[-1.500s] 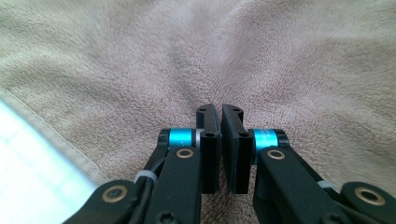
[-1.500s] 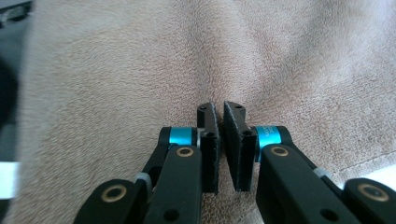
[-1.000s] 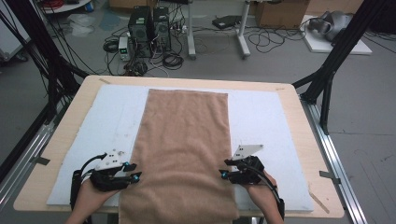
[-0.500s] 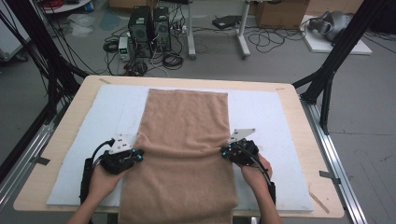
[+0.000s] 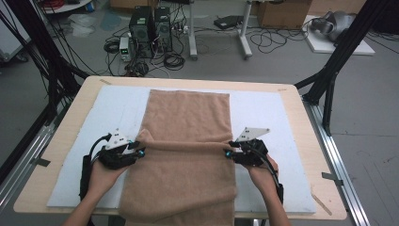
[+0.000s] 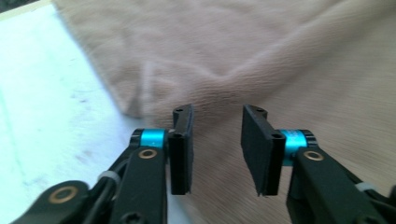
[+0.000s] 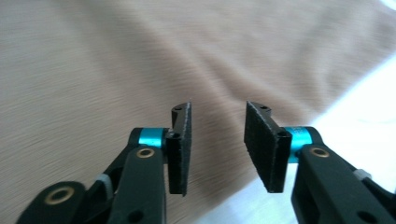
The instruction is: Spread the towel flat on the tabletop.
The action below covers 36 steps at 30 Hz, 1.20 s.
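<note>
On the white foam mat that covers the wooden table lies a tan terry towel, its long axis running away from the person. Its near part has been folded over, so a raised fold line crosses the towel from side to side about midway along the mat, and the doubled near end hangs a little over the mat's near edge.

At the left end of that fold line sits the left gripper, held in the person's left hand. Its jaws have just been opening: in the left gripper view they stand spread, with nothing pinched between them, above the towel's bunched left edge, where cloth meets mat.

At the right end of the fold line is the right gripper, in the right hand. Its jaws have likewise just been opening; the right gripper view shows them parted and free of cloth, above the towel's right edge, with the mat beside it.

Beyond the table's far edge, a computer tower and loose cables lie on the floor.
</note>
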Each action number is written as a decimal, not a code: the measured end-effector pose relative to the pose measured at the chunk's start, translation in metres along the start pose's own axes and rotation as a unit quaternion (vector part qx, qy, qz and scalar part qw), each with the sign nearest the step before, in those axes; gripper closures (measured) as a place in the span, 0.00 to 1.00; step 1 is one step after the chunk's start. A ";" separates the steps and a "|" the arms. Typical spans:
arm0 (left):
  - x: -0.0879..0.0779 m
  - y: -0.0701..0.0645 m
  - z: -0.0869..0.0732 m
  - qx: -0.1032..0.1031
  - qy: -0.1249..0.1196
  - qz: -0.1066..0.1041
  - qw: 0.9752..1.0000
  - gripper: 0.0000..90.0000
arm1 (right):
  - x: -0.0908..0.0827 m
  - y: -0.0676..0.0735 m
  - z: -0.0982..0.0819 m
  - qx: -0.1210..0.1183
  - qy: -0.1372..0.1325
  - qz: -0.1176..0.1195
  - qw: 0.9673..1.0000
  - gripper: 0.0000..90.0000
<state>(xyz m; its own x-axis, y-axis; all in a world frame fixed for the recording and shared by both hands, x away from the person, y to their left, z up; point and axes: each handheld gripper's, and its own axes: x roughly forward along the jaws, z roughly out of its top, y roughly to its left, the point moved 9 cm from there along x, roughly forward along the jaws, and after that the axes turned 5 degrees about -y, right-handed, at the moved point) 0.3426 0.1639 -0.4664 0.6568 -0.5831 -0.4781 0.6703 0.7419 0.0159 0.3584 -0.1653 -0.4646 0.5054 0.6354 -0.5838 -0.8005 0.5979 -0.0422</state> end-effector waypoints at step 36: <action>-0.015 -0.013 -0.016 0.012 -0.009 -0.016 1.000 0.73 | -0.015 0.038 -0.012 -0.021 -0.006 0.038 0.999 0.72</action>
<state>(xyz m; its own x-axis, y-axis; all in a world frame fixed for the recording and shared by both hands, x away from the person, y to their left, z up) 0.3179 0.1681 -0.4735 0.6407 -0.6126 -0.4629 0.6990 0.7148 0.0214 0.3164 -0.1576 -0.4668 0.4458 0.6850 -0.5763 -0.8496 0.5265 -0.0314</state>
